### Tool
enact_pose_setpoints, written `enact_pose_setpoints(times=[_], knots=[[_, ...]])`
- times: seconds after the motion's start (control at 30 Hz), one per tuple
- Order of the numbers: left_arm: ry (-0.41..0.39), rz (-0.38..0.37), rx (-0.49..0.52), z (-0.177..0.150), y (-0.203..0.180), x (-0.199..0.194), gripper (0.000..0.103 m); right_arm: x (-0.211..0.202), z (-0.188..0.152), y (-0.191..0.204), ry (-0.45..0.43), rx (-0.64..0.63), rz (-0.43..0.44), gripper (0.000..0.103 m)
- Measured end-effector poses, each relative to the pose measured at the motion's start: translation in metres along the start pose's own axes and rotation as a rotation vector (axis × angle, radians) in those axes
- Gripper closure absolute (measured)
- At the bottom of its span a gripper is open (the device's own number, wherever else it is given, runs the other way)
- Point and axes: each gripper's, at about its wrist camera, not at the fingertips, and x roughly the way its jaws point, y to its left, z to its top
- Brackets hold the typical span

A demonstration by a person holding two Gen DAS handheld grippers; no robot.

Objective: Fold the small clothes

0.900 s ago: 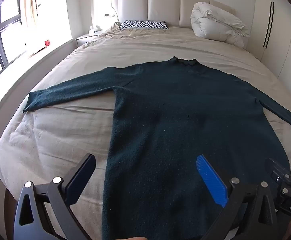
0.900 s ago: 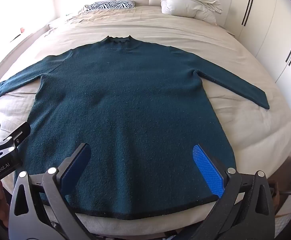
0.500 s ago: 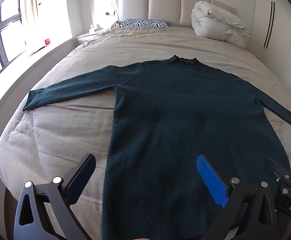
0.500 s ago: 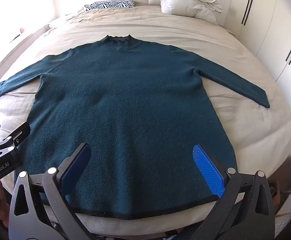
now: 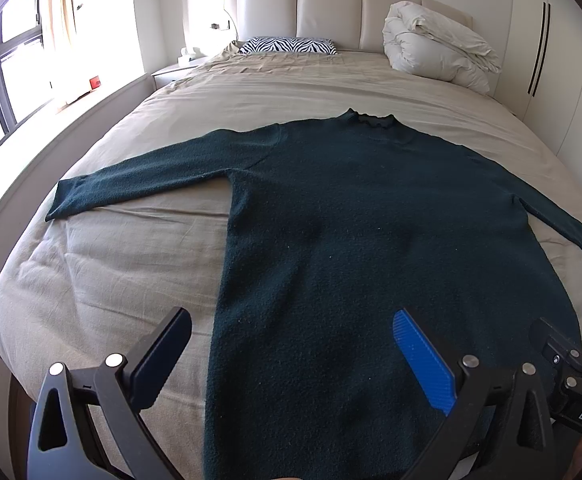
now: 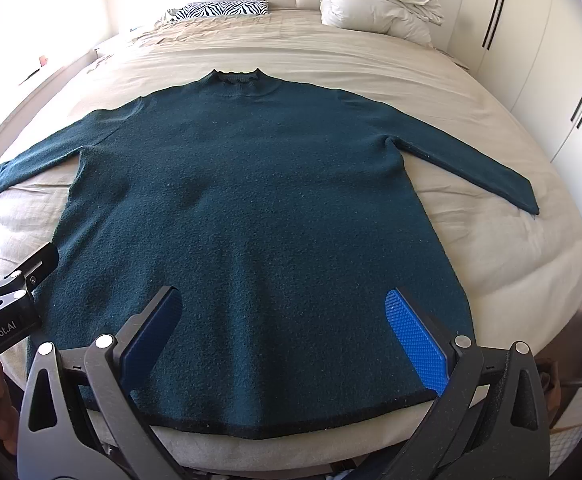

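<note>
A dark teal long-sleeved sweater [image 5: 371, 232] lies flat on the beige bed [image 5: 111, 272], collar far, hem near, both sleeves spread out; it also shows in the right wrist view [image 6: 251, 200]. My left gripper [image 5: 291, 332] is open and empty, hovering above the sweater's lower left part near the hem. My right gripper [image 6: 283, 312] is open and empty above the lower middle of the sweater, just beyond its black-edged hem [image 6: 251, 432]. The left gripper shows at the left edge of the right wrist view [image 6: 7, 280].
A zebra-print pillow [image 5: 287, 45] and a folded white duvet [image 5: 435, 48] lie by the headboard. A window and ledge run along the left [image 5: 11, 80]. White wardrobe doors stand on the right [image 6: 531, 60]. The bed's foot edge is just below the hem [image 6: 291, 452].
Both grippers stay almost still; the view has drifted slightly. The sweater has not moved.
</note>
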Motion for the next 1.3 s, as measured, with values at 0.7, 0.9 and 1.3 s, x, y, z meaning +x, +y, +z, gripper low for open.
enact_pose_setpoints(times=[0.7, 0.9, 1.3], knots=[[0.011, -0.003, -0.008, -0.0028, 0.0031, 0.0012, 0.000, 0.0015, -0.0025, -0.0003, 0.003, 0.001, -0.001, 0.000], [0.012, -0.003, -0.009, -0.0029, 0.0031, 0.0012, 0.000, 0.0024, -0.0039, 0.0004, 0.005, 0.002, -0.001, 0.000], [0.018, -0.004, -0.011, -0.0049, 0.0019, 0.0028, 0.000, 0.0040, -0.0057, 0.0008, 0.006, 0.003, -0.002, 0.000]])
